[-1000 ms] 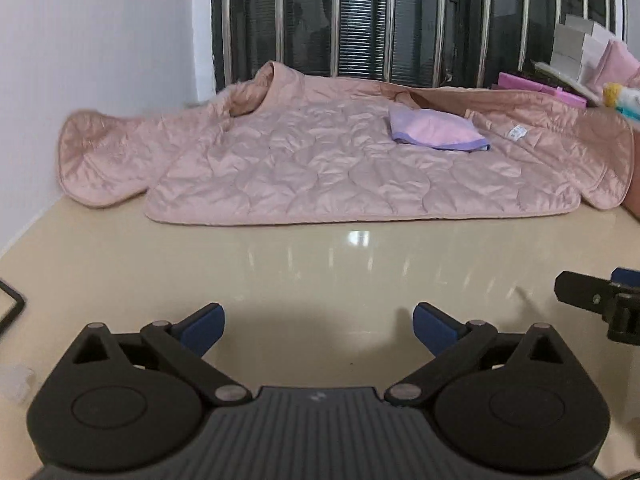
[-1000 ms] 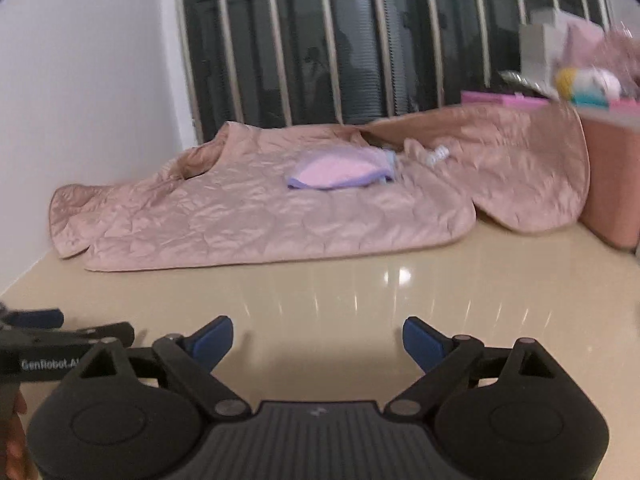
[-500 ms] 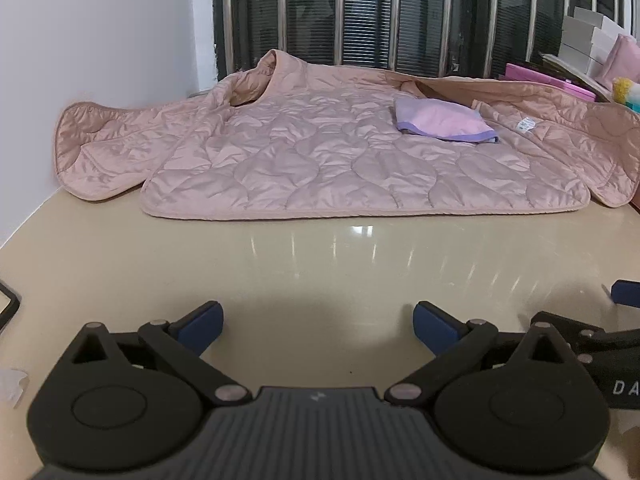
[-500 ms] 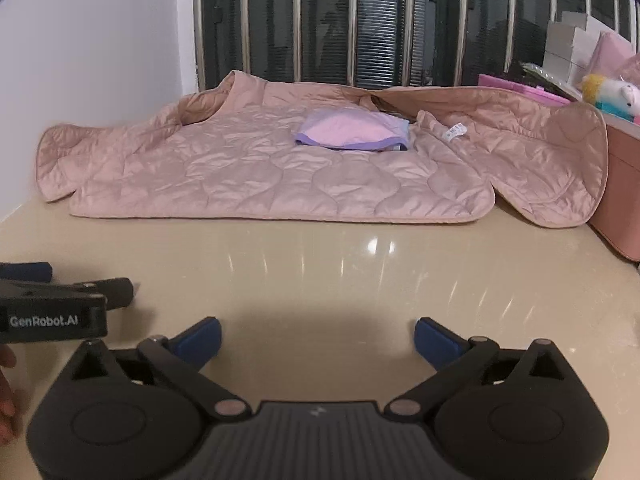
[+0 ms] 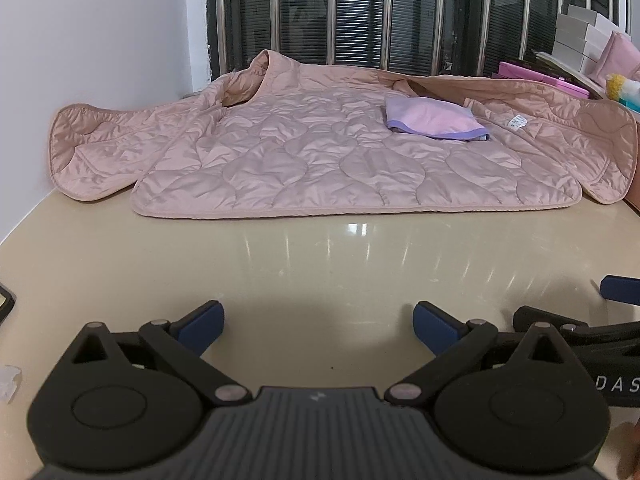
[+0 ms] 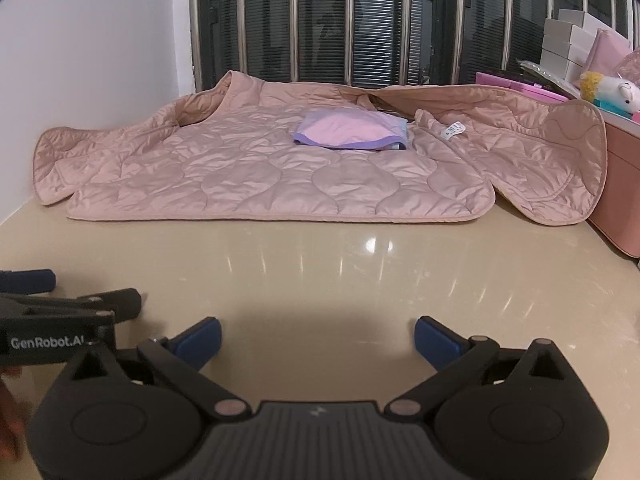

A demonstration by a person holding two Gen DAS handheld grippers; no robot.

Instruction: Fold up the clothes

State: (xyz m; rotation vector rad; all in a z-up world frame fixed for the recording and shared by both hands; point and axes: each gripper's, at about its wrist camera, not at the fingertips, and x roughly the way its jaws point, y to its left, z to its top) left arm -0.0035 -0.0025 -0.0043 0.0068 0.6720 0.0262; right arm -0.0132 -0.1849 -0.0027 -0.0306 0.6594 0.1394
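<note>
A pink quilted jacket (image 5: 320, 168) lies spread flat at the far side of the beige table; it also shows in the right wrist view (image 6: 260, 172). A small folded pink and purple garment (image 5: 434, 122) rests on top of it, also in the right wrist view (image 6: 350, 132). My left gripper (image 5: 318, 326) is open and empty, low over the table well short of the jacket. My right gripper (image 6: 318, 338) is open and empty, beside the left one. Each gripper shows at the edge of the other's view.
The beige table (image 5: 320, 264) has bare glossy surface between the grippers and the jacket. A pink box (image 6: 620, 184) with a plush toy (image 6: 612, 88) and stacked white boxes (image 5: 580, 36) stand at the right. A white wall (image 5: 100, 40) is left, a barred window (image 6: 360, 20) behind.
Both grippers have steadied and drawn level, side by side, facing the jacket. The jaws stayed open. The jacket and small garment have not moved.
</note>
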